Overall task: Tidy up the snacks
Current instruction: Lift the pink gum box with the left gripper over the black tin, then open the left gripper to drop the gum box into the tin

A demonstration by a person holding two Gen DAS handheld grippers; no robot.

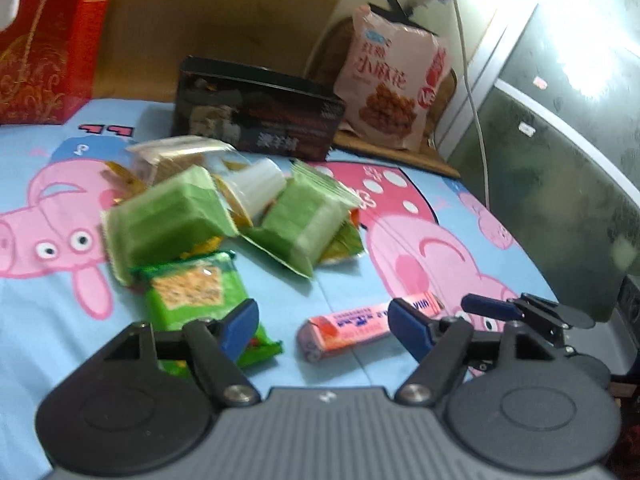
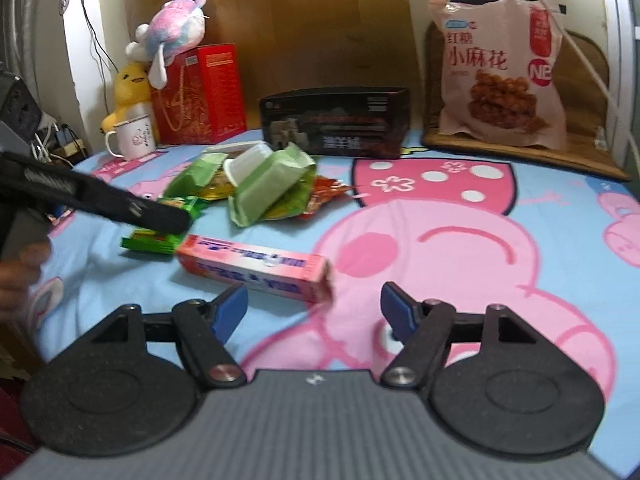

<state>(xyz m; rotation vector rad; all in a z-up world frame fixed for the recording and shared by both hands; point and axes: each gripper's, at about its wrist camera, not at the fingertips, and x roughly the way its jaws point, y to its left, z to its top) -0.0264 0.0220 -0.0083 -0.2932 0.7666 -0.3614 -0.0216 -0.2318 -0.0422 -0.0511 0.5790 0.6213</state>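
Note:
A long pink box (image 1: 360, 326) lies on the blue cartoon-pig cloth (image 1: 400, 220), in front of my left gripper (image 1: 324, 326), which is open and does not press on it. The same pink box (image 2: 256, 268) lies just ahead of my right gripper (image 2: 314, 310), also open and empty. A green cracker packet (image 1: 196, 296) sits by the left finger. Behind it is a pile of pale green packets (image 1: 168, 224) around a clear plastic cup (image 1: 260, 188). A black box (image 1: 260, 112) stands at the back.
A big pink snack bag (image 2: 500, 72) leans on the wall on a brown mat. A red box (image 2: 200, 92), plush toys (image 2: 172, 28) and a white mug (image 2: 134, 136) stand back left. The left tool's black frame (image 2: 120, 204) reaches in over the cracker packet. A hand (image 2: 20, 272) shows at the left edge.

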